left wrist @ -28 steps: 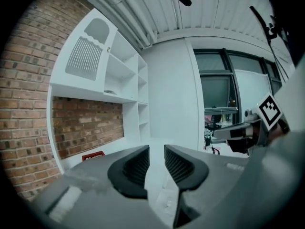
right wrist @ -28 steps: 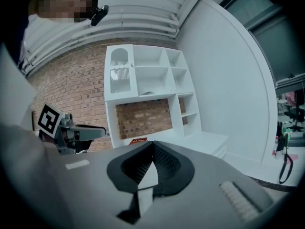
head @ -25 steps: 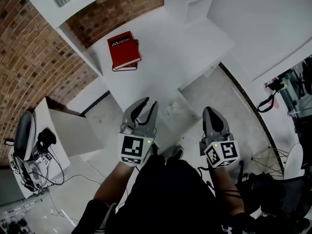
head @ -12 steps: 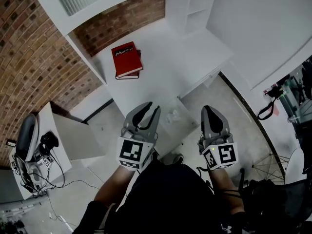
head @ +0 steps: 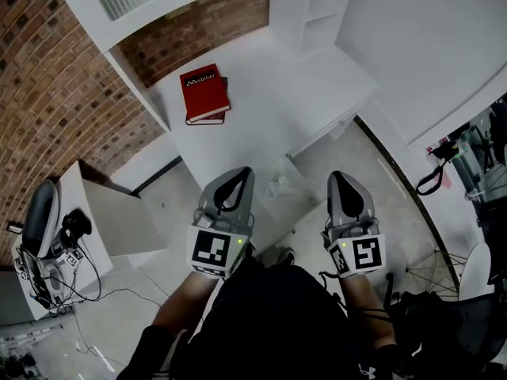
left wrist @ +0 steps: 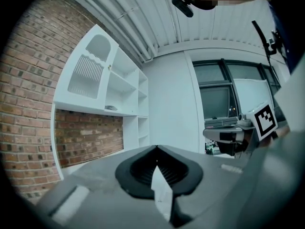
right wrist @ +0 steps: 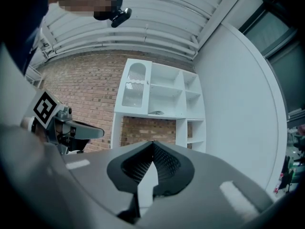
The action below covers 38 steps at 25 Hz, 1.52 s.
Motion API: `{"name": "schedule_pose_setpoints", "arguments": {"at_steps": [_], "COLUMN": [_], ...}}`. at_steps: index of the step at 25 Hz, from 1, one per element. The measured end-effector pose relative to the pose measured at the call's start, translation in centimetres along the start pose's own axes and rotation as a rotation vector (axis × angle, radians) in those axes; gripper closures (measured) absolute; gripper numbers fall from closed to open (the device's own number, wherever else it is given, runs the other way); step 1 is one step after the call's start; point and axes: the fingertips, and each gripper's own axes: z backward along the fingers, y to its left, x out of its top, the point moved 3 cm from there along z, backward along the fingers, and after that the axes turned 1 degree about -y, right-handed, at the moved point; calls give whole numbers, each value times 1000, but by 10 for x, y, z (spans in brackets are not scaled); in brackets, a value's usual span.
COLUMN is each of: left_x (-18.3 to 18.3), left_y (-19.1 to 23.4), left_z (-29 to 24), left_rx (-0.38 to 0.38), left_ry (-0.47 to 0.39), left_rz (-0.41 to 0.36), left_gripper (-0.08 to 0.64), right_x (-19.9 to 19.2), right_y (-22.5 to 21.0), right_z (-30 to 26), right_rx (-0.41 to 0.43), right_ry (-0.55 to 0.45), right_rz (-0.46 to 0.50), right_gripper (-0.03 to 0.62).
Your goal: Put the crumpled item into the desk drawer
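I am standing over the broad white table (head: 269,93) set against the red-brown brick wall (head: 47,93), looking steeply down. The shallow white desk drawer (head: 305,182) is jutting out of the table's front edge toward me, open, I judge, so that it can take the task's thing from above. The red hardcover book (head: 206,92) is lying flat near the back of the table, well apart from the drawer and out of the way. I am holding both grey tongs low in front of my body, pointing forward: the left tongs (head: 240,172) just beside the drawer's near left corner, the right tongs (head: 339,177) off its right side. Each gripper view is showing the ribbed pads pressed together tip to tip, with nothing between them. The small pale crumpled item (head: 279,186) appears to be lying inside the open drawer, between my two tongs and touching neither. By my reading the placing is done and only the pushing shut is left.
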Motion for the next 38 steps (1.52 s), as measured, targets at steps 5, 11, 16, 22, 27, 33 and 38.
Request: {"name": "schedule_pose_setpoints", "arguments": {"at_steps": [5, 11, 16, 22, 27, 33, 38], "left_x": [-2, -2, 1, -1, -4, -7, -10], "left_y": [4, 4, 3, 2, 2, 2, 5], "left_z": [0, 1, 1, 0, 0, -1, -3], "left_rx": [21, 6, 14, 6, -4, -7, -7], "left_ry": [12, 5, 7, 9, 14, 25, 31], "left_rz": [39, -10, 15, -3, -19, -14, -11], "left_gripper": [558, 558, 558, 558, 558, 558, 558], "right_x": [1, 1, 2, 2, 0, -2, -4], "right_y": [3, 4, 5, 5, 8, 8, 8], "right_z": [-1, -2, -2, -1, -2, -2, -3], "right_rx": [20, 27, 30, 39, 45, 46, 41], "right_ry": [-1, 1, -6, -9, -4, 4, 7], "right_rz": [10, 32, 24, 8, 5, 3, -4], "right_gripper": [589, 589, 591, 591, 591, 591, 591]}}
